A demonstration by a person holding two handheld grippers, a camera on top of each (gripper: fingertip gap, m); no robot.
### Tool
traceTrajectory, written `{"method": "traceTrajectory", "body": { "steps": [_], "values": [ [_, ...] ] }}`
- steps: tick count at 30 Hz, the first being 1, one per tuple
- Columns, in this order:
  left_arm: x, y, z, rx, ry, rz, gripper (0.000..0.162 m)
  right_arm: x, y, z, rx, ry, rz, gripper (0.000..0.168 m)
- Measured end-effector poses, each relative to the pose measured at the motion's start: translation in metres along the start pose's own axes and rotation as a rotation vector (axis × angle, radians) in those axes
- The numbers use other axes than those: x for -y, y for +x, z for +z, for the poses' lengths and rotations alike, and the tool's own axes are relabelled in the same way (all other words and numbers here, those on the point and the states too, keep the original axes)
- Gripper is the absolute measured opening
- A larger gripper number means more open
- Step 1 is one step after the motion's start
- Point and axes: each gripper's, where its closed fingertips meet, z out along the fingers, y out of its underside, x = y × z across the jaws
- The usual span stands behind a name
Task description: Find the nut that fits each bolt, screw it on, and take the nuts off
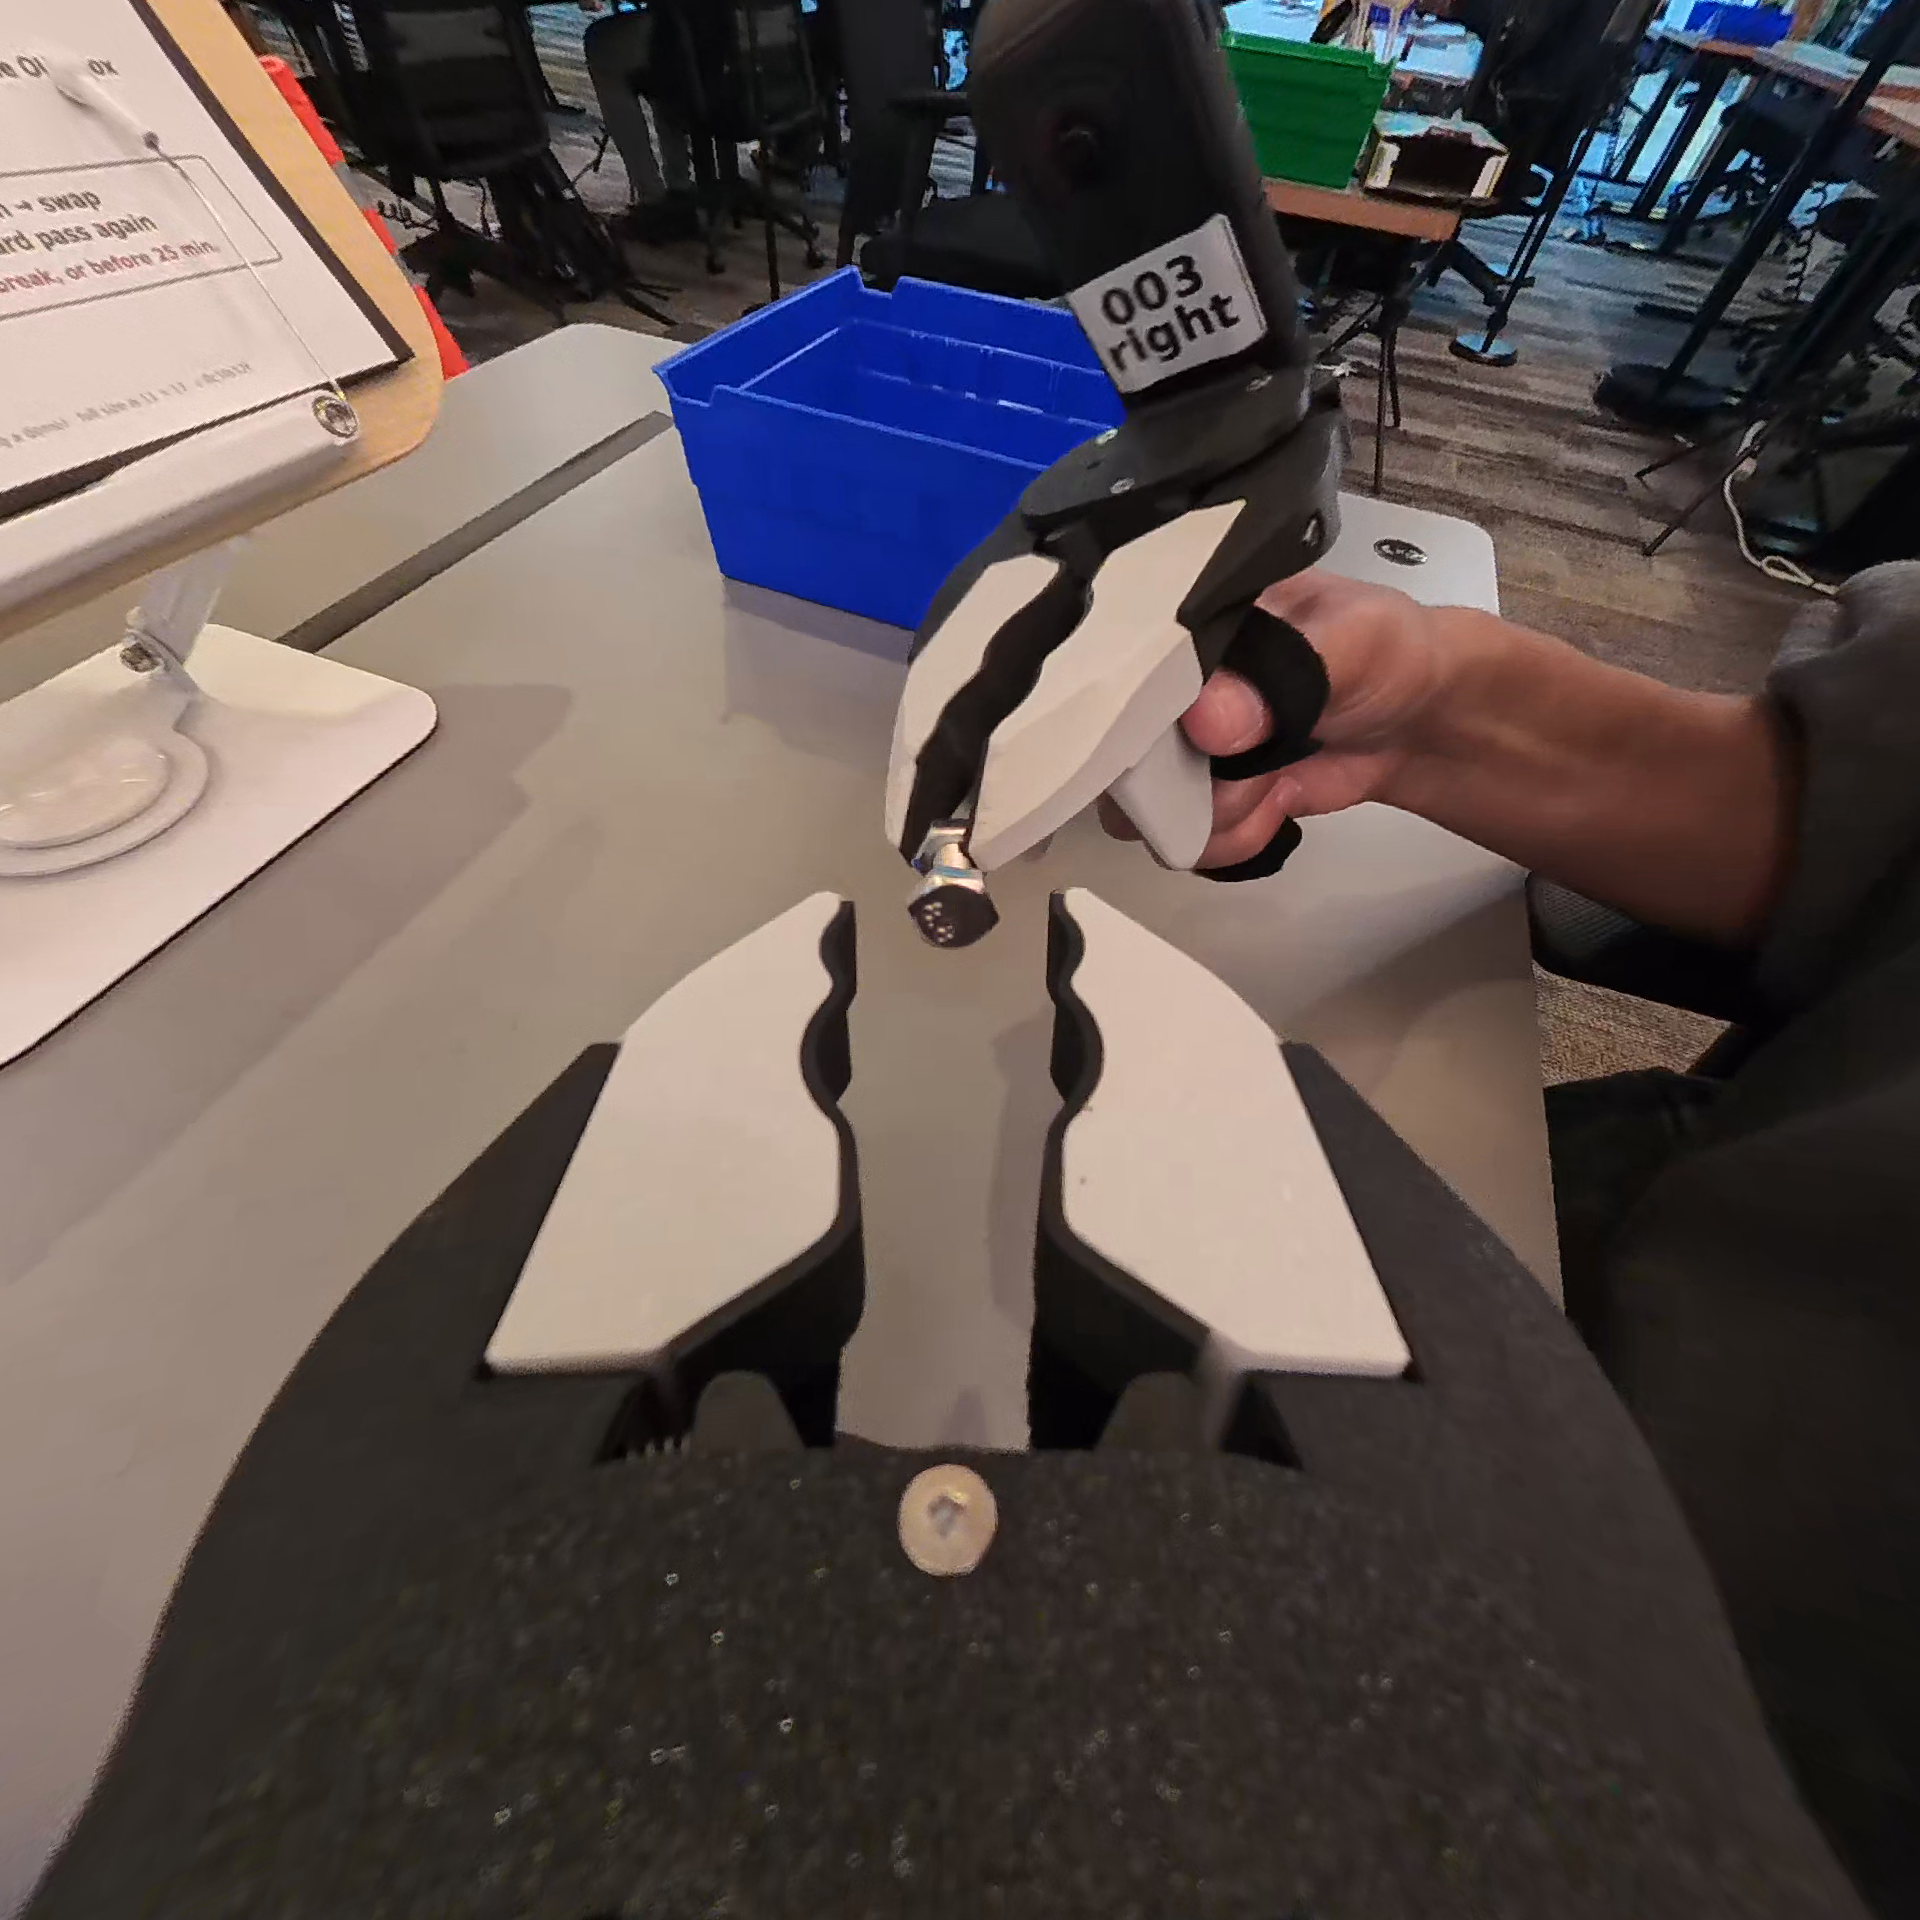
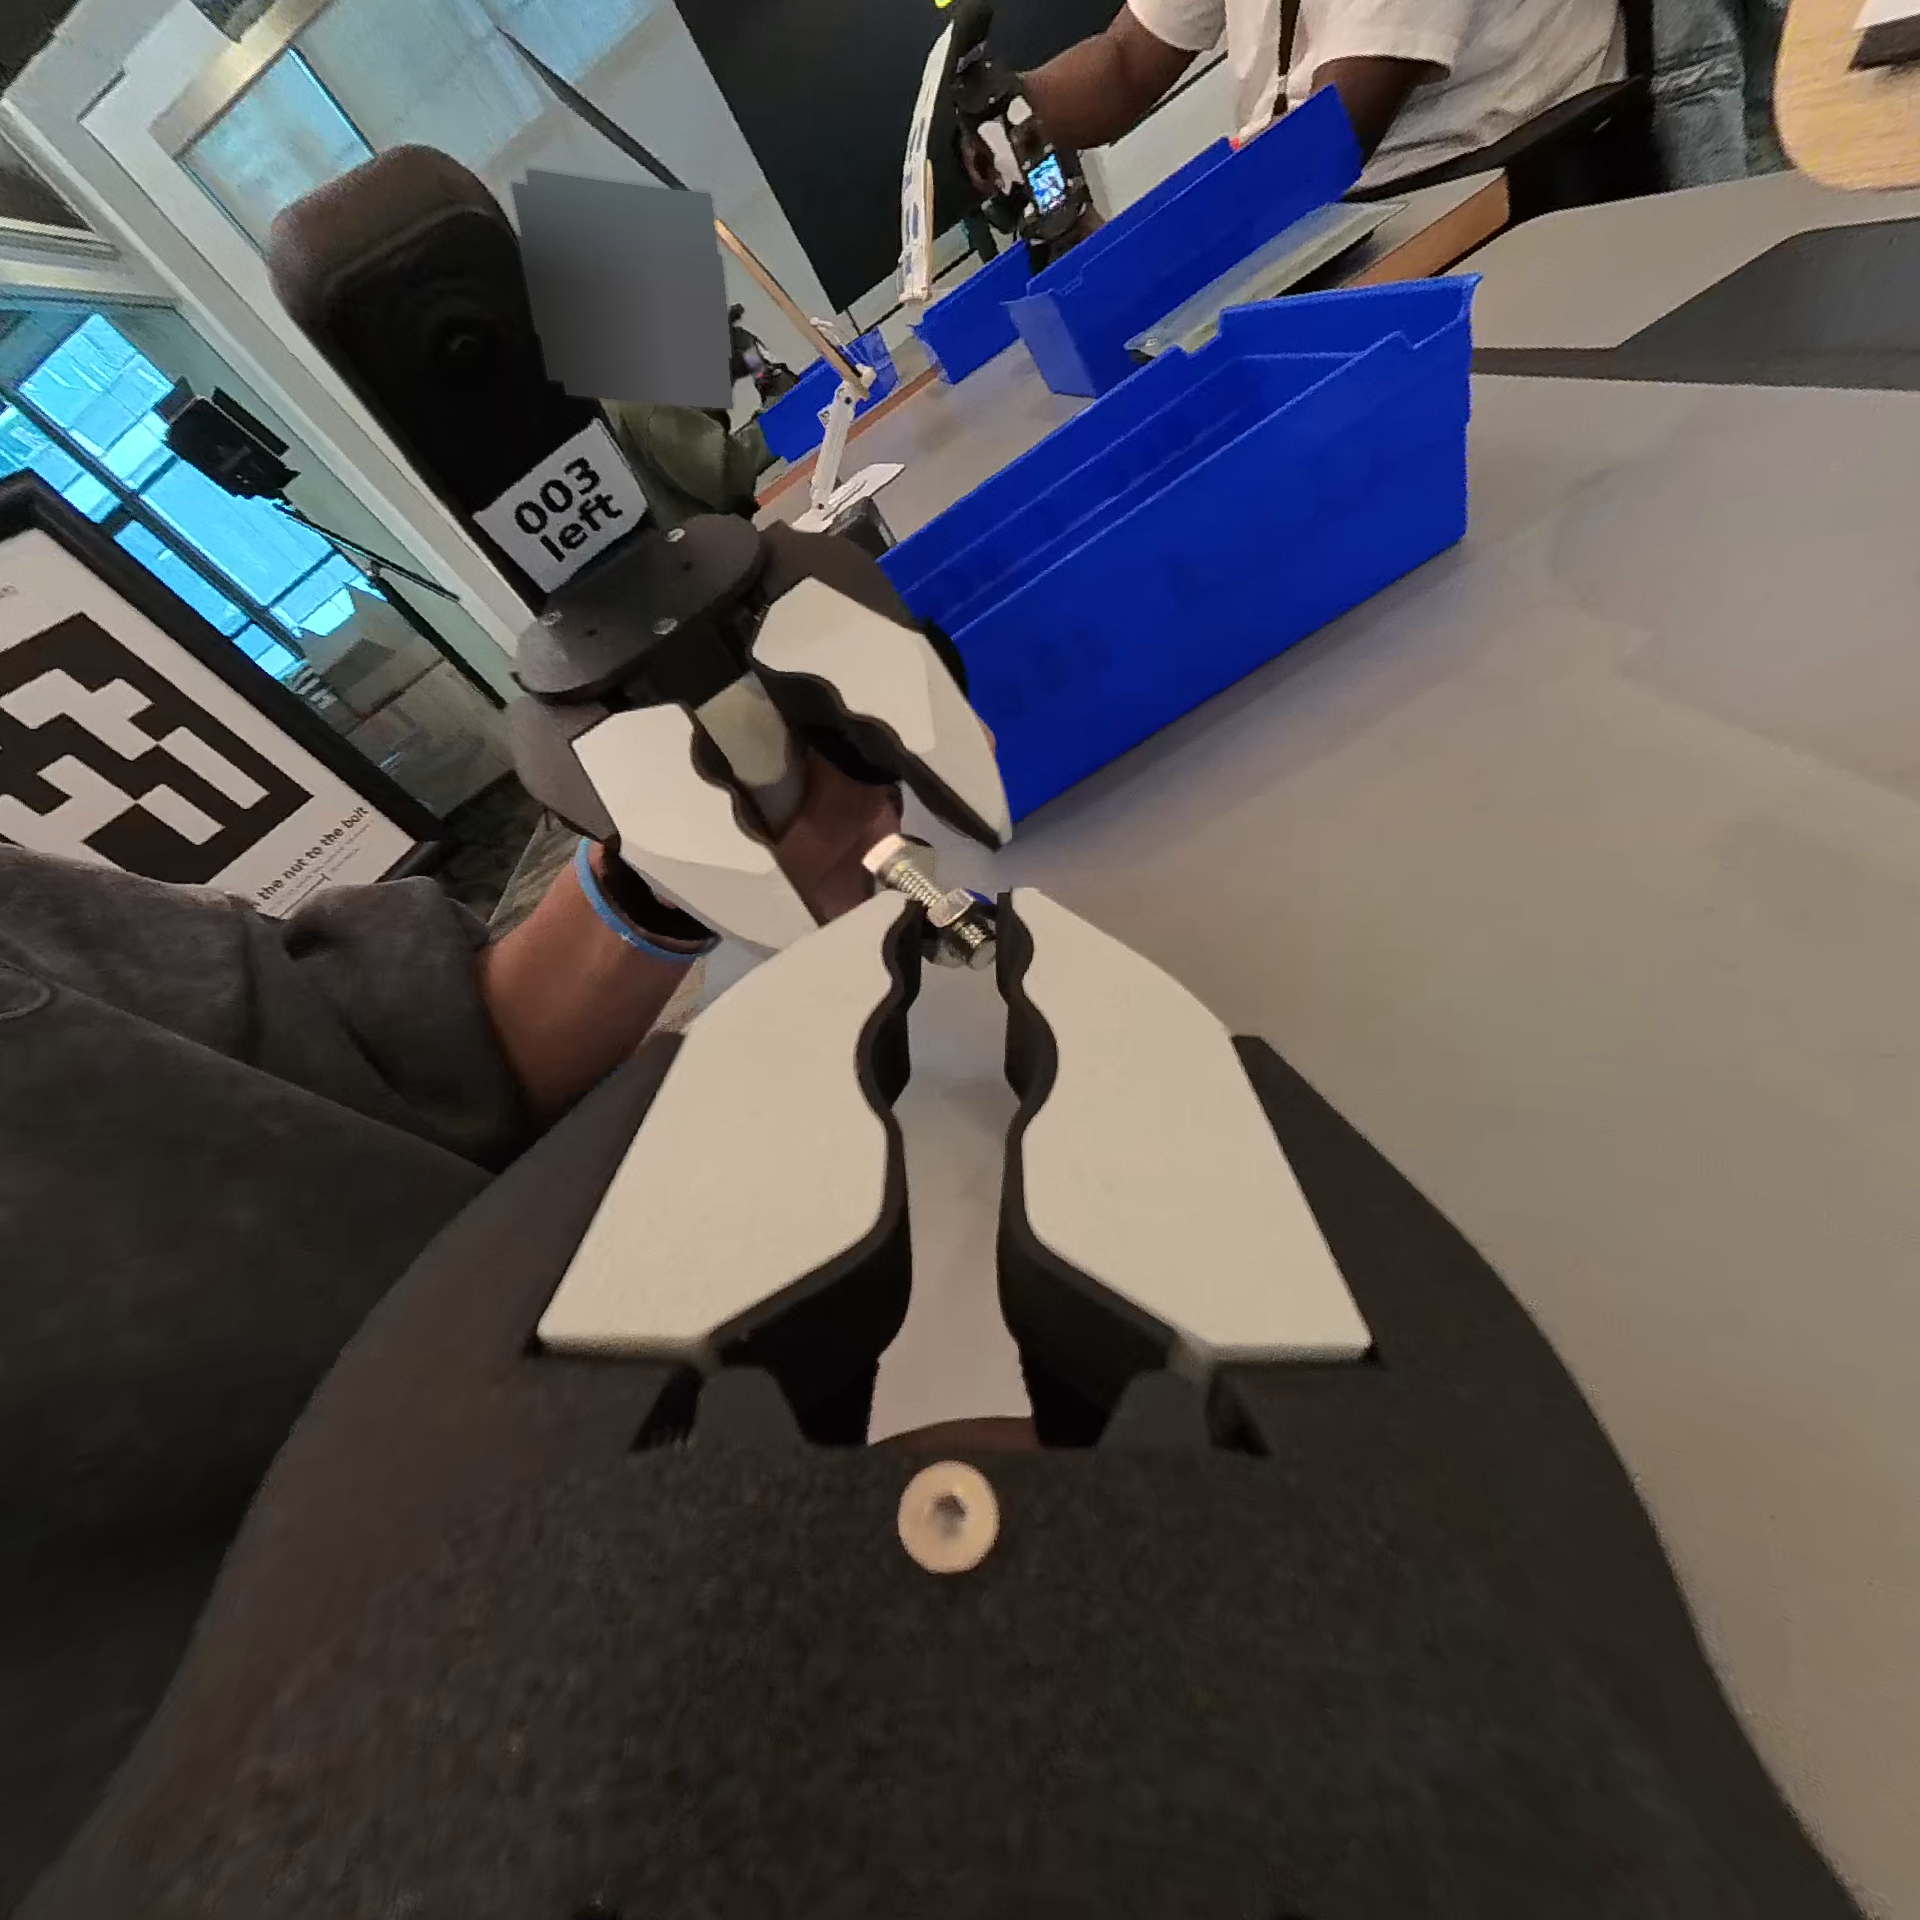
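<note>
My right claw (image 2: 954, 925) is pinched down on a steel nut (image 2: 961, 927) threaded onto a small hex bolt (image 2: 906, 871), its two tips pressing the nut's flats. The bolt sticks out past the tips toward the other claw, its hex head (image 1: 951, 914) at the free end, held above the grey table (image 2: 1558, 831) and not touching it. From the left wrist view I see that head hanging just beyond my left claw (image 1: 951, 920), whose fingers (image 1: 727, 1091) stand wide apart with nothing between them; the bolt head sits at the mouth of that gap, without contact that I can see. A person's hand (image 1: 1320, 707) grips the right claw's handle. Beyond both claws, a blue plastic bin (image 1: 883, 457) rests on the table, and a white stand (image 1: 187, 707) carrying a printed sheet stands at the left.
</note>
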Motion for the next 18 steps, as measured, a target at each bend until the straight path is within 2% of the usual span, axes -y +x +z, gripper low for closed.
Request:
{"method": "traceTrajectory", "body": {
  "steps": [1,3,10,11,15,18],
  "values": [
    [0.001,0.001,0.0,-0.004,0.009,0.004,0.033,-0.001,-0.001,0.001,0.004,-0.002,0.002,0.013],
    [0.0,0.003,-0.001,-0.008,0.015,0.025,0.016,-0.001,-0.003,0.001,0.014,-0.005,0.006,0.013],
    [-0.005,0.007,-0.003,-0.018,-0.018,0.082,0.016,-0.007,-0.006,0.003,0.06,-0.028,0.069,0.014],
    [-0.003,0.007,-0.004,-0.03,0.0,0.058,0.015,-0.004,-0.007,0.002,0.077,-0.007,0.07,0.015],
    [0.009,0.001,-0.011,-0.106,0.12,-0.118,0.015,0.01,-0.013,-0.011,0.12,0.081,0.012,0.034],
    [0.022,0.002,-0.02,-0.221,0.242,-0.248,0.015,0.007,-0.011,-0.016,0.135,0.08,-0.008,0.048]
  ]
}}
